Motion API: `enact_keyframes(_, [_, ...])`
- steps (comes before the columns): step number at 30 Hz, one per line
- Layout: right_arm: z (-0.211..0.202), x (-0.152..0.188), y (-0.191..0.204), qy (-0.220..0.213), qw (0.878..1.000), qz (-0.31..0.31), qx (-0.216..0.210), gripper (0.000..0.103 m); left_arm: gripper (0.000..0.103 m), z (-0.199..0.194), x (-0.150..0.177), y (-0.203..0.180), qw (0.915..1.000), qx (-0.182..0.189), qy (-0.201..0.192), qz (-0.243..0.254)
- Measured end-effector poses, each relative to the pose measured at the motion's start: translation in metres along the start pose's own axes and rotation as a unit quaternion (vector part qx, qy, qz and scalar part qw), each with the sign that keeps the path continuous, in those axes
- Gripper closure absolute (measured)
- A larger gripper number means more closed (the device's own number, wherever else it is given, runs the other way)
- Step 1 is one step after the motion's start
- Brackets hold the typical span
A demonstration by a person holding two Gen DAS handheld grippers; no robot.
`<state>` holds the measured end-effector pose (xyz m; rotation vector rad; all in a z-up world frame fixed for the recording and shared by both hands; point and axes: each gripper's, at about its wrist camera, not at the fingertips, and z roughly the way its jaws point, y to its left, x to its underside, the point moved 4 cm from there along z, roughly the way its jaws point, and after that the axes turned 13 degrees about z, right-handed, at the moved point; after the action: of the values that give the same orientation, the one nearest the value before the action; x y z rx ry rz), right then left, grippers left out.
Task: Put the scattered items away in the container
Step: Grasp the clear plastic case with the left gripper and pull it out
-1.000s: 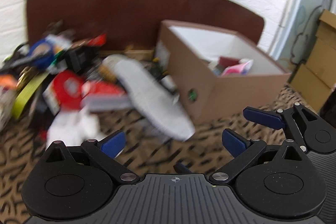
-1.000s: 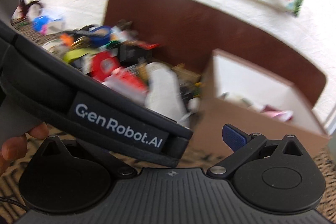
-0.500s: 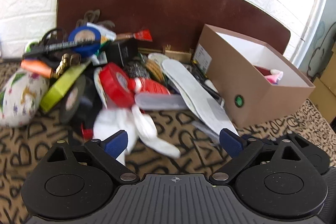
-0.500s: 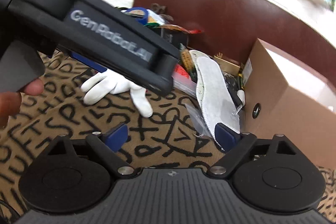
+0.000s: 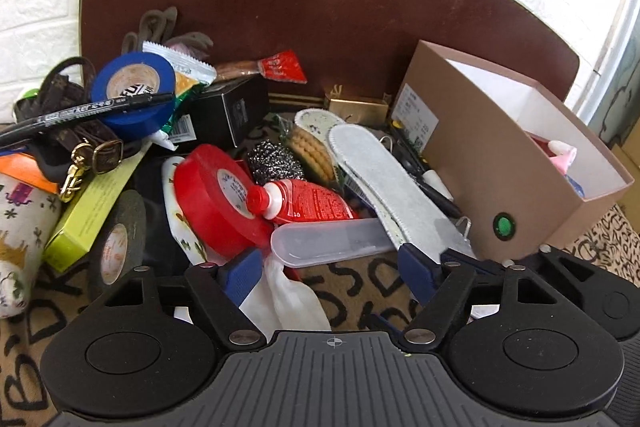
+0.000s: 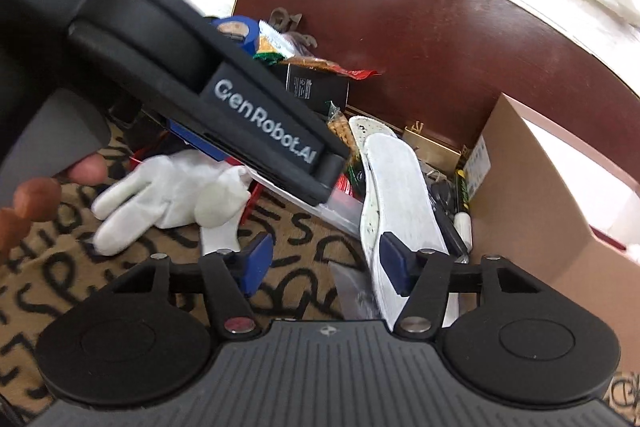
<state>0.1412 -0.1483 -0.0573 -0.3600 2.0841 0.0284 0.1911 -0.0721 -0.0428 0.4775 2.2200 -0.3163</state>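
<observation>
Reaching into a heap of household clutter on a letter-patterned cloth (image 5: pixel 360 279), a person works two hand-held tongs at once, with the cardboard box (image 5: pixel 500 163) that serves as the container standing at the cloth's right edge, against a brown headboard-like panel (image 5: pixel 320 7).

The likeliest trouble, by the look of it, is a double snag. The left gripper (image 5: pixel 332 267) sits low over a white glove (image 5: pixel 288 295), yet a clear plastic case (image 5: pixel 328 241) and a red tube (image 5: pixel 304 205) lie just beyond its blue pads; closing there could pinch only a fold of cloth or drag the case along. The right gripper (image 6: pixel 324 261) has its right pad beside the near end of a white insole (image 6: pixel 400 195), and the long, limp insole could flop or sweep the pens beside the box as it lifts. The two tools are also close together, the left one's body crossing the right camera's view, so they could knock each other.

Both sets of jaws are closing, the left wide, the right about half apart. Neither is clenched on anything: the glove lies between the left pads and bare cloth and a clear wrapper between the right ones.

The box already holds a few pink and red items, while rolls of red tape (image 5: pixel 216 203) and blue tape (image 5: pixel 136 95) wait in the pile.
</observation>
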Motion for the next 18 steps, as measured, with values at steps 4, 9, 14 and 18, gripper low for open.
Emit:
enact_keyframes(4, [0.02, -0.001, 0.004, 0.002, 1.0, -0.023, 0.006, 0.04, 0.019, 0.014, 0.0, 0.008, 0.9999, 0.001, 0.011, -0.012])
enact_keyframes(9, [0.038, -0.007, 0.009, -0.005, 0.999, -0.048, 0.006, 0.041, 0.02, 0.028, -0.008, 0.011, 0.9994, 0.023, 0.015, -0.019])
enact_keyframes(14, [0.052, -0.013, 0.018, -0.01, 0.996, -0.084, -0.002, 0.051, 0.029, 0.037, -0.012, 0.011, 0.9994, 0.023, 0.021, -0.014])
enact_keyframes(18, [0.045, -0.008, 0.024, -0.019, 0.993, -0.113, 0.005, 0.062, 0.043, 0.029, -0.008, 0.016, 0.9994, 0.017, 0.029, -0.012])
